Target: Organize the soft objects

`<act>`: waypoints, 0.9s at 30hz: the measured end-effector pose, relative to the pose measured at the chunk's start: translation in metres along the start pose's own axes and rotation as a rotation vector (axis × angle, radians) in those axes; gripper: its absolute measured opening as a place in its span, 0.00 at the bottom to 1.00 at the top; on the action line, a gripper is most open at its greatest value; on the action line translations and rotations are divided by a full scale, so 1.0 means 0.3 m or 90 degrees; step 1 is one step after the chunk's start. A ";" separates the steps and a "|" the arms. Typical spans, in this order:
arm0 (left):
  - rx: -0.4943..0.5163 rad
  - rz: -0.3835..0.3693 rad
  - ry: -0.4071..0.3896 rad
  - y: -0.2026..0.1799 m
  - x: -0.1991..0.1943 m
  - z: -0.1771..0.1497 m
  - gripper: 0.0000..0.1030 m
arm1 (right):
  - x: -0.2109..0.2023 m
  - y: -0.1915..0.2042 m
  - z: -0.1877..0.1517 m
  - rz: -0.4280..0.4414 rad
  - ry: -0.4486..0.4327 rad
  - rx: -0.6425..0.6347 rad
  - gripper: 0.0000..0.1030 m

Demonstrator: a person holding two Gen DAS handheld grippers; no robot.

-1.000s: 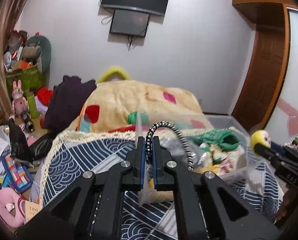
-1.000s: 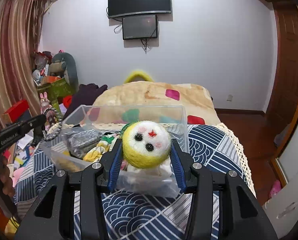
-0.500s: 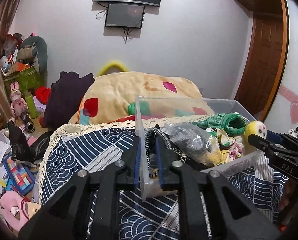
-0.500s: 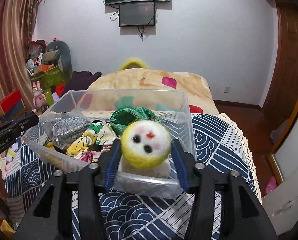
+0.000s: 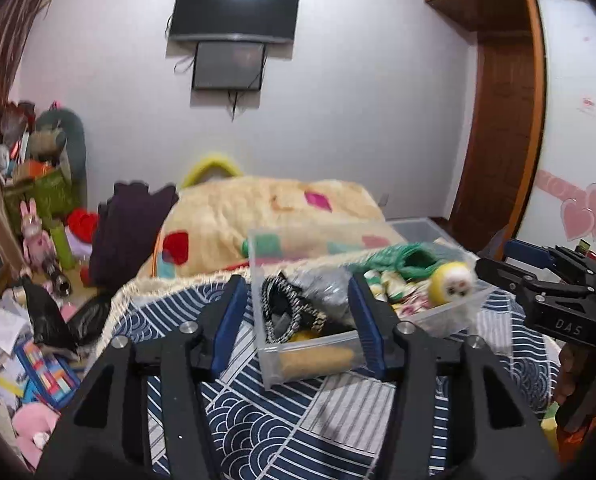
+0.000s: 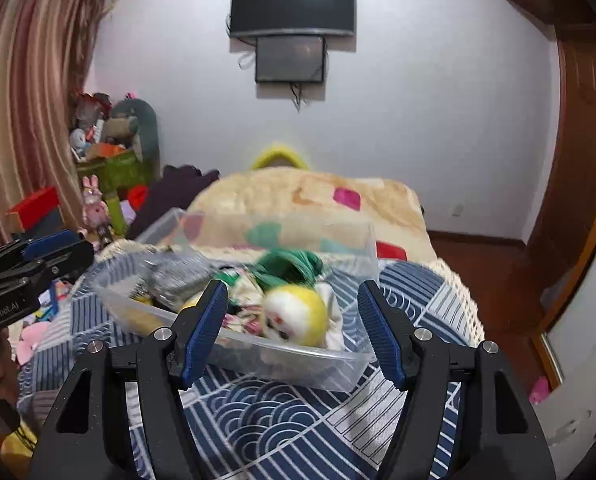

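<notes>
Both tools, left tool point(image 5: 296, 316) and right tool point(image 6: 292, 326), hang spread wide and empty over the clear bin point(image 6: 298, 364) on the bed, where the yellow plush ball point(image 6: 298, 314) lies atop heaped soft items; overfilled, it could roll out if nudged.

Pale wall point(image 6: 418, 120) with dark screen point(image 6: 293, 4), striped curtain point(image 6: 22, 100) left, wooden door point(image 5: 498, 140) right, cluttered floor point(image 5: 14, 344).
</notes>
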State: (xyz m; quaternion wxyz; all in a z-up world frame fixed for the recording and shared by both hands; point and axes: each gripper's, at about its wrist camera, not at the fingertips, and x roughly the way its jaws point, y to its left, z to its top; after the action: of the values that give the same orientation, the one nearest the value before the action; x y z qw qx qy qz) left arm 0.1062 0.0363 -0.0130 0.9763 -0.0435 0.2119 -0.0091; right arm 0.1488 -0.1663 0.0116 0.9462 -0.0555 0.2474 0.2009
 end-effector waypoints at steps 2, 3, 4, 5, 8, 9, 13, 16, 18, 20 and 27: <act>0.008 -0.002 -0.024 -0.021 -0.048 0.015 0.62 | -0.041 0.014 0.013 0.010 -0.022 -0.006 0.62; 0.010 -0.003 -0.034 -0.029 -0.066 0.022 0.66 | -0.056 0.017 0.015 0.012 -0.030 -0.006 0.62; 0.012 -0.004 -0.047 -0.038 -0.093 0.028 0.72 | -0.078 0.022 0.018 0.018 -0.042 -0.004 0.63; 0.012 -0.007 -0.054 -0.042 -0.109 0.031 0.77 | -0.094 0.022 0.020 0.023 -0.051 -0.001 0.63; 0.010 -0.011 -0.086 -0.057 -0.171 0.033 0.88 | -0.139 0.017 0.026 0.039 -0.078 0.016 0.78; 0.011 -0.013 -0.091 -0.062 -0.189 0.032 0.91 | -0.155 0.015 0.025 0.039 -0.089 0.022 0.82; 0.011 -0.019 -0.102 -0.075 -0.232 0.025 0.97 | -0.213 0.013 0.025 0.044 -0.123 0.030 0.86; 0.010 -0.017 -0.113 -0.081 -0.259 0.011 0.99 | -0.246 0.021 0.012 0.038 -0.146 0.029 0.97; 0.005 -0.016 -0.117 -0.084 -0.270 0.001 1.00 | -0.267 0.030 -0.002 0.029 -0.161 0.024 1.00; -0.001 -0.017 -0.116 -0.088 -0.277 -0.013 1.00 | -0.278 0.042 -0.013 0.022 -0.169 0.015 1.00; -0.002 -0.008 -0.111 -0.095 -0.285 -0.050 1.00 | -0.276 0.057 -0.037 0.028 -0.162 0.012 1.00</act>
State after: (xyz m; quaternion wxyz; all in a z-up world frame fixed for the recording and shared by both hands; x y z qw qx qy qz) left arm 0.0223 0.0099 0.0114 0.9909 -0.0472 0.1258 -0.0113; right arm 0.0710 -0.1820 0.0424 0.9659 -0.0153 0.1284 0.2243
